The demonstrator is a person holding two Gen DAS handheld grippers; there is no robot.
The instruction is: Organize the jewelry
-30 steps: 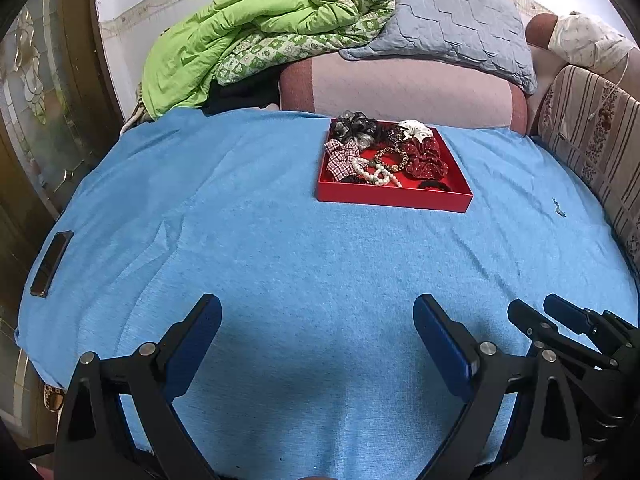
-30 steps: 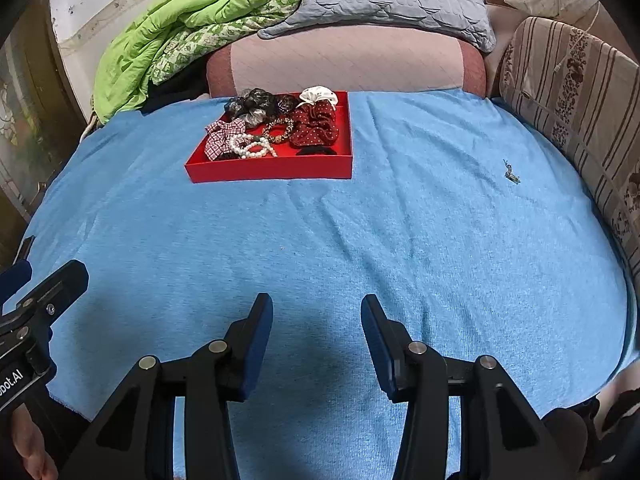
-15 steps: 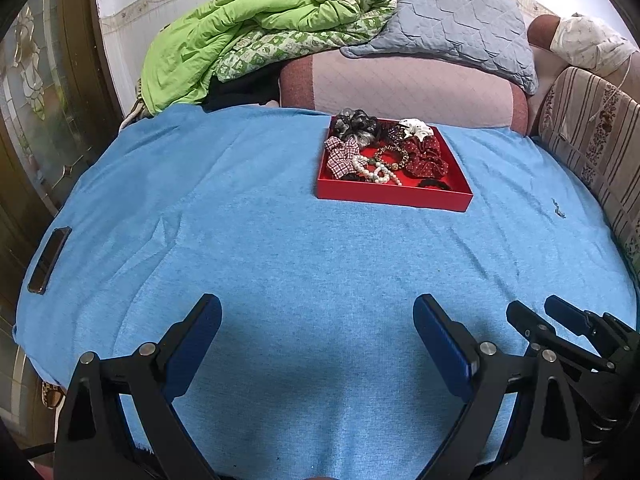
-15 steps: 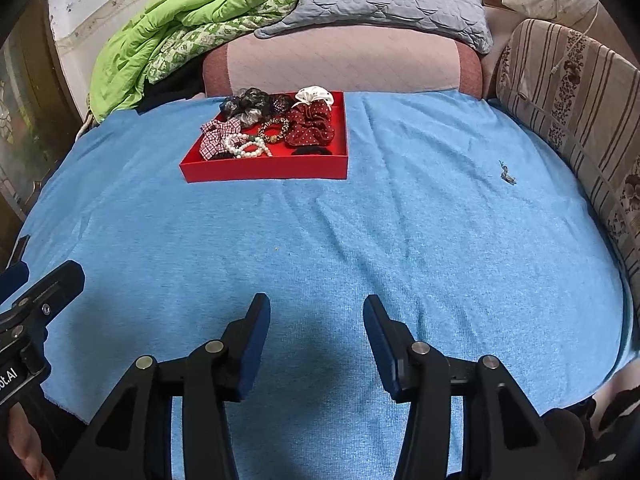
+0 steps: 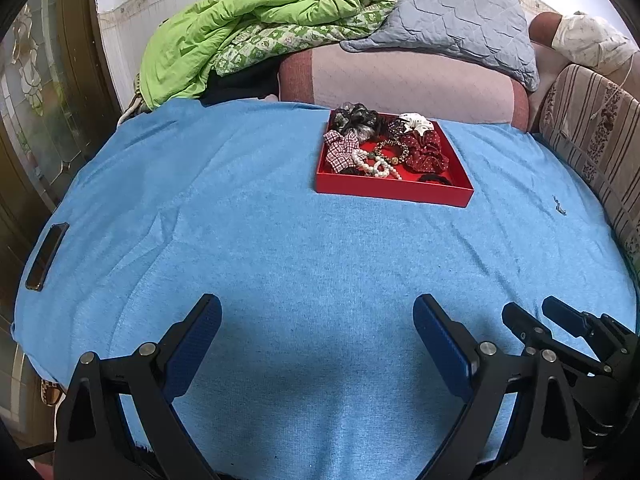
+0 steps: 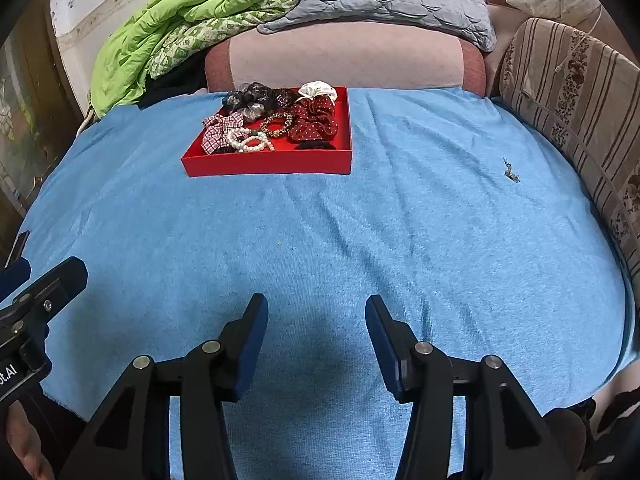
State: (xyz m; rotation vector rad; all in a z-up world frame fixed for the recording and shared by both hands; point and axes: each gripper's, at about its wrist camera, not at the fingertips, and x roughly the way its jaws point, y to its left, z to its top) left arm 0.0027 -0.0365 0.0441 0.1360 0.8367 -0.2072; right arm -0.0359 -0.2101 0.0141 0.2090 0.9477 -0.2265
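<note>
A red tray [image 5: 392, 193] [image 6: 268, 162] sits far back on the blue cloth [image 5: 280, 248]. It holds a pearl bracelet [image 5: 378, 166] [image 6: 250, 142], a beaded bracelet [image 6: 277, 123], a plaid bow [image 5: 341, 149], a dark red dotted scrunchie [image 5: 425, 153] [image 6: 314, 121], a black scrunchie [image 5: 358, 120] and a white one [image 6: 318, 89]. A small metal piece [image 6: 511, 172] [image 5: 559, 206] lies alone on the cloth to the right. My left gripper [image 5: 318, 330] is wide open and empty over the near cloth. My right gripper [image 6: 316, 326] is open and empty, beside the left.
A dark phone [image 5: 47, 255] lies at the cloth's left edge. A pink bolster [image 5: 400, 84], a grey quilted pillow [image 5: 444, 12] and a green blanket [image 5: 240, 32] pile up behind the tray. A striped sofa back [image 6: 580, 92] runs along the right.
Both views have shifted slightly, with the tray a little lower in each. Both grippers stay open and empty.
</note>
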